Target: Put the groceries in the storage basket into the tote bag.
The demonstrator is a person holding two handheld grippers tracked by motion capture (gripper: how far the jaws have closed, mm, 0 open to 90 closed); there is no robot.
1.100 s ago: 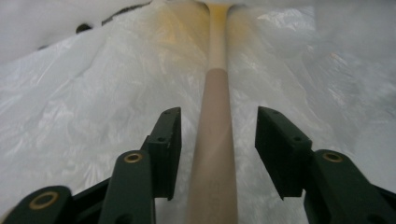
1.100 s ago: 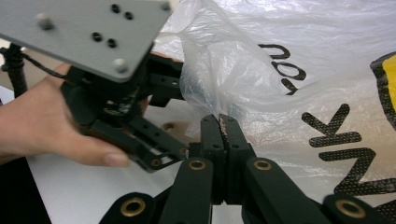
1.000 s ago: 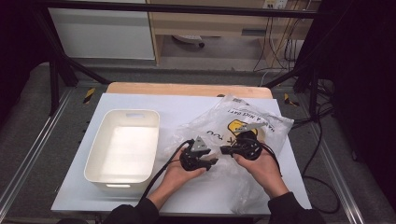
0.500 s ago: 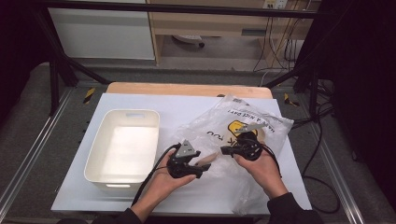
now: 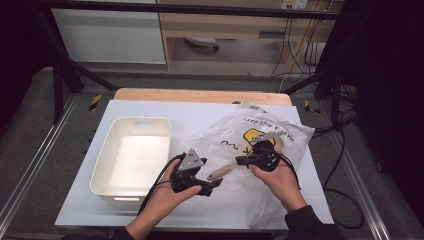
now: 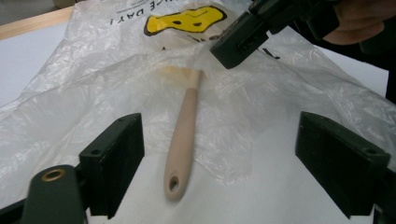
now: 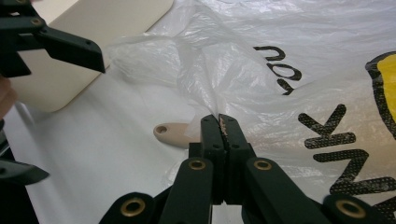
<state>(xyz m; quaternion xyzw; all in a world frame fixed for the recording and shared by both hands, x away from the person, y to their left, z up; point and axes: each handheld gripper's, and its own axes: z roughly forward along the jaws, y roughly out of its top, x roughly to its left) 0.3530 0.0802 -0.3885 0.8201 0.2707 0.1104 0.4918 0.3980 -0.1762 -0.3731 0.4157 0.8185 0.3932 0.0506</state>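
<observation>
I have the white table (image 5: 150, 107) spread out below me, and the biggest thing on it is the clear plastic bag (image 5: 240, 135) with the yellow print and black lettering, crumpled across the right half. To the left of it stands the white bin (image 5: 102, 167), an open rectangular tub with nothing in it that I can see.

The bag holds a wooden-handled utensil (image 6: 182, 137). Its pale handle sticks out of the bag's mouth onto the bare table, the hanging hole at the near end, while the head lies under the film and I cannot make out its shape. From the high view the handle (image 5: 220, 172) lies between my two tools.

My right gripper (image 7: 223, 125) has its jaws closed tight on a fold of the bag's edge, right over the spot where the handle comes out. My left gripper (image 6: 219, 168) stands wide, its jaws having just been opening; the handle lies on the table ahead of them, nearer the left jaw, and neither pad touches it. In the high view that left gripper (image 5: 212, 186) sits just beside the bin's right wall.
</observation>
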